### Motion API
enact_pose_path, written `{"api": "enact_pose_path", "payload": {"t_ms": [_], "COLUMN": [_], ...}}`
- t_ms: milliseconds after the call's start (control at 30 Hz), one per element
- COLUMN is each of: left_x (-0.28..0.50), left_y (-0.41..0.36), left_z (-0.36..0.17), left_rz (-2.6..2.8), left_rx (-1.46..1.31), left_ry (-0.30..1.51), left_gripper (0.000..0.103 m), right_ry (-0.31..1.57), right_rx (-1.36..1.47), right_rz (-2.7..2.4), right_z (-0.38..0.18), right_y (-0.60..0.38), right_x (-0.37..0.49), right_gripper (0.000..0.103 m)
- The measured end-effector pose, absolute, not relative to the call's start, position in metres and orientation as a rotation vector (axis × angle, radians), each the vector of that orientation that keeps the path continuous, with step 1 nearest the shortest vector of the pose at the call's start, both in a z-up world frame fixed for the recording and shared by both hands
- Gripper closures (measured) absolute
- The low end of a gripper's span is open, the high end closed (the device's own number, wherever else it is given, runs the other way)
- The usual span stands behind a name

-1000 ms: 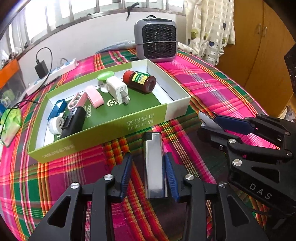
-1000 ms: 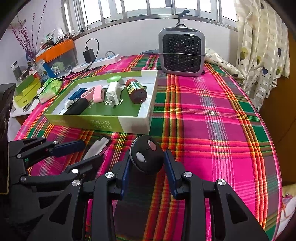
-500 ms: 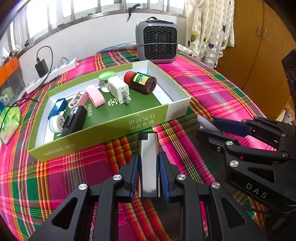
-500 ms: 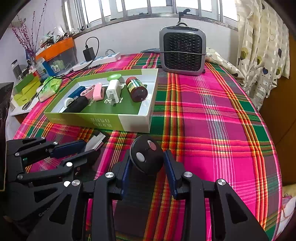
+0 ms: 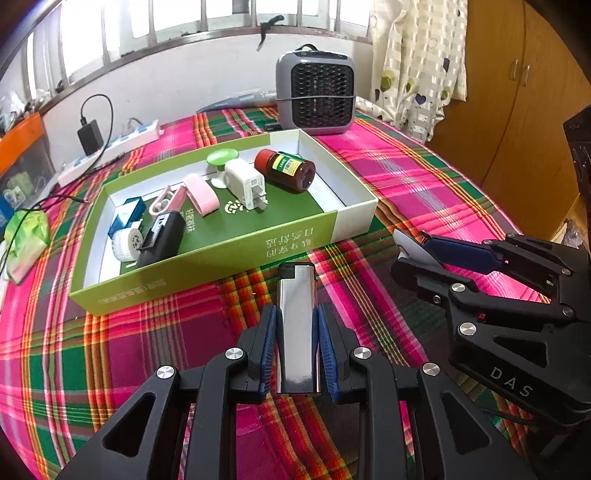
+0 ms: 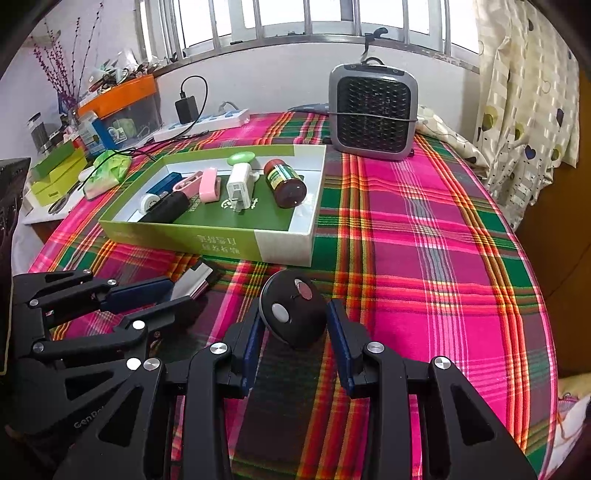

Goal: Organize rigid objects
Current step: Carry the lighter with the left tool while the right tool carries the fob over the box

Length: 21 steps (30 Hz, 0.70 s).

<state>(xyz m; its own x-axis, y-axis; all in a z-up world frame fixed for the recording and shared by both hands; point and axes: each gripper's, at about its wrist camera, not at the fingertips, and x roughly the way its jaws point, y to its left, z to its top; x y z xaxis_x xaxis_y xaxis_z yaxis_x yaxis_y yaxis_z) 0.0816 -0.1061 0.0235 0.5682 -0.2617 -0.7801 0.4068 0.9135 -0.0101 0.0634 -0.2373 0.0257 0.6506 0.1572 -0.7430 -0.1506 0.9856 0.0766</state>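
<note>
Right wrist view: plaid tablecloth, barred window, curtain.

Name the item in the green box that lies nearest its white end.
The brown bottle with the red cap, lying on its side. It is the last item before the white end of the box; the white charger sits beside it.

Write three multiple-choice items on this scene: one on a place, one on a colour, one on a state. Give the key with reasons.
1. Where is the brown bottle?
A. lying in the green box
B. on the cloth
C. on the heater

2. What colour are the gripper pads?
A. red
B. blue
C. white

3. What does the left gripper hold?
A. nothing
B. a plug
C. the silver lighter

Key: A, the bottle lies on its side inside the box; B, the pads on the fingers are blue; C, the pads press both sides of the lighter.
</note>
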Motion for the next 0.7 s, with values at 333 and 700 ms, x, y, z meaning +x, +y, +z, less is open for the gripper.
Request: {"api": "enact_pose_path", "payload": {"t_ms": [333,700], "left_x": [0.076,0.072], "left_y": [-0.096,-0.087], "left_z": [0.032,0.042], "left_rz": [-0.389,-0.381], "left_rx": [0.163,0.147], "left_ry": [0.86,0.831], "left_gripper": [0.081,0.081], "right_ry": [0.831,0.805], "right_rx": [0.0,-0.004], "right_rz": [0.18,0.191], "right_z": [0.032,0.041], "right_y": [-0.232,-0.226], "right_x": [0.059,0.054], "right_gripper": [0.067,0.067]}}
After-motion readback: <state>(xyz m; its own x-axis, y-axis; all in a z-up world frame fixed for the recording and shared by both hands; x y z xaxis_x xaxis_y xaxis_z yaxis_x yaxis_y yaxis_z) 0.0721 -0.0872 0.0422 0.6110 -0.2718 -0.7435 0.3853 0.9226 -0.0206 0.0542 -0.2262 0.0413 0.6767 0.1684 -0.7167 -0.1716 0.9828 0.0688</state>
